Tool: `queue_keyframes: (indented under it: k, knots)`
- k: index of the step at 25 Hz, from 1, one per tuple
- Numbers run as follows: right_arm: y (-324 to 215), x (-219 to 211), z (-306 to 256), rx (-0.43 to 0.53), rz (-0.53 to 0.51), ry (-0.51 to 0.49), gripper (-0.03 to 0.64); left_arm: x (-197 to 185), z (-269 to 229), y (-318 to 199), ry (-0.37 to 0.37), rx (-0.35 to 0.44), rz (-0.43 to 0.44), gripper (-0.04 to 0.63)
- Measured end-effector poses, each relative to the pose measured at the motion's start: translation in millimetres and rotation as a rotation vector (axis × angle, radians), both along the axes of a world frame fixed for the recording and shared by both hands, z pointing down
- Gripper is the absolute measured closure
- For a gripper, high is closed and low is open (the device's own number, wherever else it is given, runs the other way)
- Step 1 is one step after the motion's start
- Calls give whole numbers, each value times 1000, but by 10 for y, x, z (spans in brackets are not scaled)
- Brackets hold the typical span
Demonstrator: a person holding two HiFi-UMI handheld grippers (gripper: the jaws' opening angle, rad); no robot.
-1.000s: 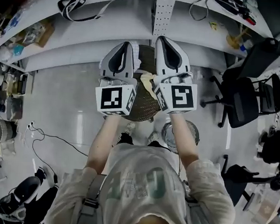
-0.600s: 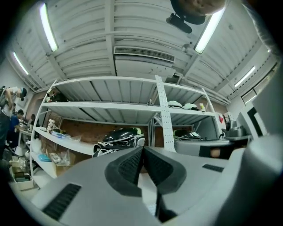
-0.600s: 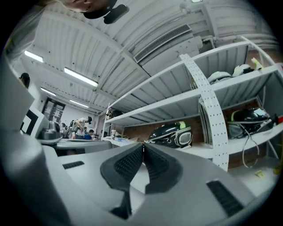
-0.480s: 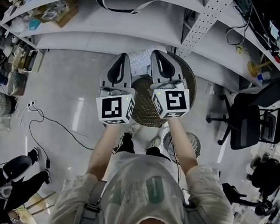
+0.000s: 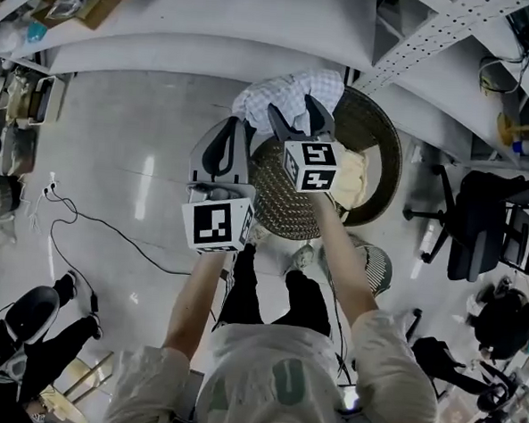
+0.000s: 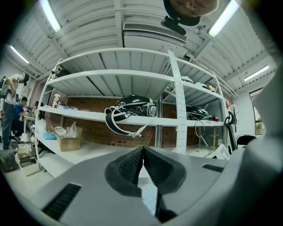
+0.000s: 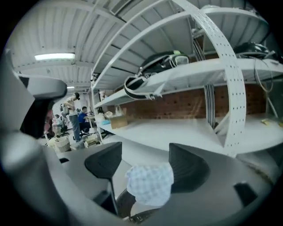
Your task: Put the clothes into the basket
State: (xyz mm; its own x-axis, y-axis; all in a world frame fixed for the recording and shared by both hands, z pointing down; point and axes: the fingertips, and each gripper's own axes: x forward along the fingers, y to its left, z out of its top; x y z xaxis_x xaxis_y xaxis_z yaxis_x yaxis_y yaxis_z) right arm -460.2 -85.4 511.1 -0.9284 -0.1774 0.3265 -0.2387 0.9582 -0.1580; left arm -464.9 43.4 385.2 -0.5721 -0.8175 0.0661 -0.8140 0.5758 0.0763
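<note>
A round woven basket (image 5: 376,137) stands on the floor in the head view, with a cream cloth (image 5: 356,174) lying inside. A blue-and-white checked cloth (image 5: 285,93) lies bunched over the basket's far left rim. My right gripper (image 5: 298,113) hangs over that rim; its jaws are opening. In the right gripper view the checked cloth (image 7: 150,183) shows between the spread pads, low down, above the basket's dark rim (image 7: 125,202). My left gripper (image 5: 227,128) is left of the basket, pointing level. It is shut (image 6: 143,152) with nothing in it.
White shelving (image 5: 211,55) curves behind the basket, with a perforated upright (image 5: 445,38). A small fan (image 5: 373,266) stands on the floor near my feet. Office chairs (image 5: 491,229) are at the right, and a cable (image 5: 102,232) runs across the floor at the left.
Both grippers have dropped toward the basket. The right gripper's jaws have gone from shut to spread, and the checked cloth now lies on the basket's rim. The left gripper stays shut.
</note>
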Motion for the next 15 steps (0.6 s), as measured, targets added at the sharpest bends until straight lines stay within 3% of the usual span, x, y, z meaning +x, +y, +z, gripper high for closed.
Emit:
queue_keyframes:
  k: [7, 15]
  knots:
    - [-229, -115, 1493, -252, 191, 182, 268, -186, 833, -64, 65, -70, 41, 577]
    - [-281, -332, 1846, -325, 208, 183, 268, -153, 1319, 18, 120, -121, 56, 577]
